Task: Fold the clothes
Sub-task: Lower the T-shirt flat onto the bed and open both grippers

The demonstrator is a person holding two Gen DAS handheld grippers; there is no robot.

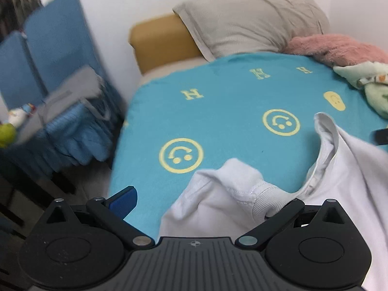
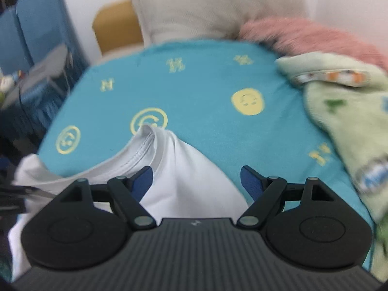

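White T-shirt (image 2: 184,169) lay soft, limp on bed; L gripper (image 1: 194,201) & R gripper (image 2: 196,181) gaped unloaded; best grabbed at collar hem

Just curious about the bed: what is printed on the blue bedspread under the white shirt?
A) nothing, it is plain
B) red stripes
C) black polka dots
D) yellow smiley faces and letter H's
D: the blue bedspread shows yellow smiley faces and H's beyond the white shirt.
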